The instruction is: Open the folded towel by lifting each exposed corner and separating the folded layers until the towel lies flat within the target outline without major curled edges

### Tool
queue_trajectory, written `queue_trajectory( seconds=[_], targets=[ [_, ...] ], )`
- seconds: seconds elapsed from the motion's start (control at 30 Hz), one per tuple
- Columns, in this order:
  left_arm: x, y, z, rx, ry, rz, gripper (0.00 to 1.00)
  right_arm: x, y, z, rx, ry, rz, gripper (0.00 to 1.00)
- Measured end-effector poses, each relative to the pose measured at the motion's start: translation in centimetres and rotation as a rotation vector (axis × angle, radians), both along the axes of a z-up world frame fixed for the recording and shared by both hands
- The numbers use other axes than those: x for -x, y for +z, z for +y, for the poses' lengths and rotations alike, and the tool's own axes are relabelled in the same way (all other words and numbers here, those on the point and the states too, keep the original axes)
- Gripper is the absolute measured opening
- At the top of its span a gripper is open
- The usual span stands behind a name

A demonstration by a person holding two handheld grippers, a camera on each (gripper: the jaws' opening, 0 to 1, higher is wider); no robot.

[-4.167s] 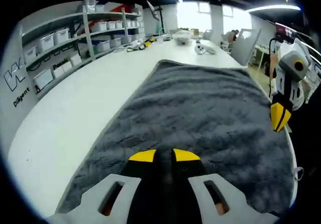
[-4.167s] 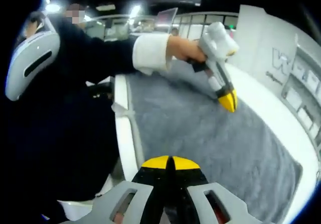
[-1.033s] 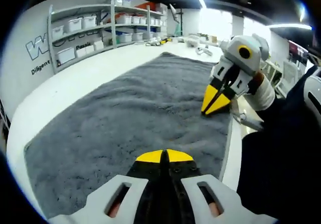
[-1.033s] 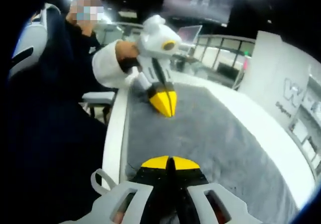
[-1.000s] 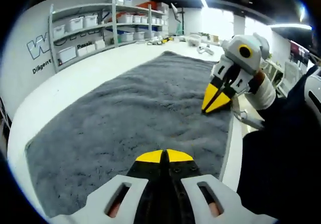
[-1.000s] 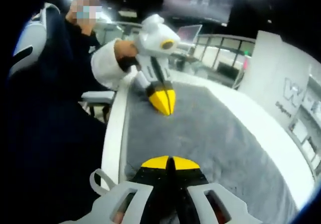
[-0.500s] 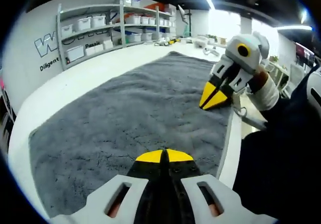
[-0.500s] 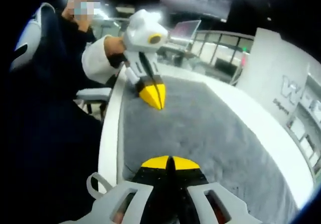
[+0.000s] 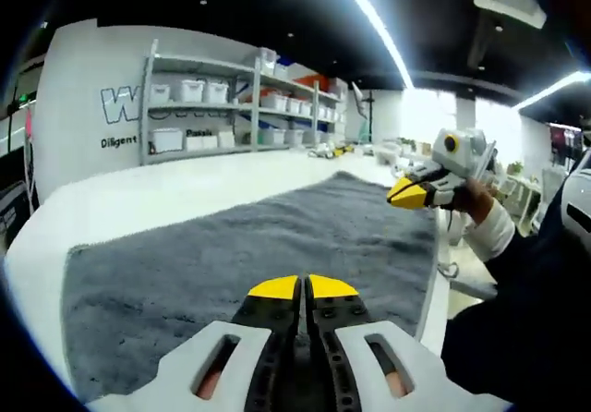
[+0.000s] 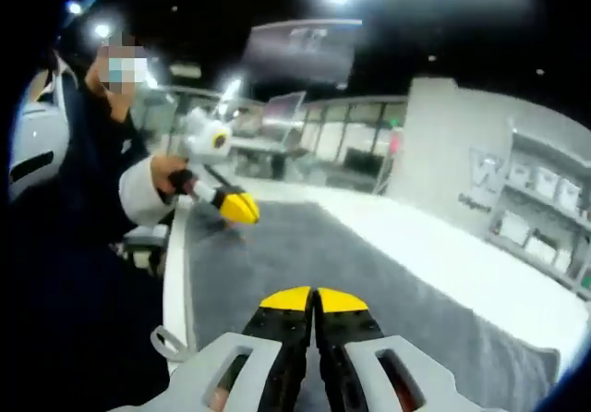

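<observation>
Both grippers have lifted; jaws together, above the flat towel (image 9: 231, 255).

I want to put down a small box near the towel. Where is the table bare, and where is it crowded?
The table is bare in a wide strip between the grey towel and the wall shelves. A narrow bare margin runs along the towel's near edge, beside the person. It is crowded at the table's far end, where small items lie, too blurred to name.
</observation>
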State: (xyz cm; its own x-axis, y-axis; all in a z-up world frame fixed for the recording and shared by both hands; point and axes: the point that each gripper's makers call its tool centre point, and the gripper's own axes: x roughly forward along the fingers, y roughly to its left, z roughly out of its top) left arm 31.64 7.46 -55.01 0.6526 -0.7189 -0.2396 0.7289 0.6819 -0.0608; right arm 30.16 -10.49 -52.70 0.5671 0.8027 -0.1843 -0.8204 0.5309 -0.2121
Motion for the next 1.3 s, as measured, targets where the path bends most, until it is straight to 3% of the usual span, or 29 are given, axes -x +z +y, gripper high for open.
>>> queue_trajectory(
  seconds=[0.17, 0.23, 0.5, 0.63, 0.73, 1.07, 1.23, 1.3],
  targets=[
    [-0.5, 0.8, 1.4, 0.010, 0.050, -0.044, 0.12, -0.6, 0.6, -2.4, -0.052, -0.056, 0.003, 0.00],
    [-0.8, 1.4, 1.9, 0.036, 0.074, -0.068, 0.14, -1.0, 0.7, -3.3, -0.055, -0.081, 0.000, 0.05],
    [-1.3, 3.5, 2.7, 0.113, 0.118, -0.164, 0.43, -1.7, 1.2, -5.8, -0.050, -0.148, -0.009, 0.16],
    [-1.5, 4.6, 4.0, 0.182, 0.163, -0.172, 0.46, -2.1, 1.6, -7.1, -0.065, -0.190, -0.009, 0.23],
    [-1.5, 4.4, 5.1, 0.120, 0.190, -0.173, 0.56, -2.2, 1.6, -7.7, -0.070, -0.209, -0.006, 0.31],
    [-0.4, 6.8, 7.4, 0.153, 0.223, -0.183, 0.70, -2.2, 2.6, -10.0, -0.094, -0.283, 0.007, 0.61],
    [0.2, 6.9, 7.9, 0.104, 0.234, -0.179, 0.85, -1.8, 3.1, -11.3, -0.098, -0.315, 0.002, 0.72],
    [0.1, 7.8, 8.4, 0.126, 0.280, -0.198, 0.92, -1.8, 3.2, -12.0, -0.099, -0.341, -0.004, 0.76]
  ],
)
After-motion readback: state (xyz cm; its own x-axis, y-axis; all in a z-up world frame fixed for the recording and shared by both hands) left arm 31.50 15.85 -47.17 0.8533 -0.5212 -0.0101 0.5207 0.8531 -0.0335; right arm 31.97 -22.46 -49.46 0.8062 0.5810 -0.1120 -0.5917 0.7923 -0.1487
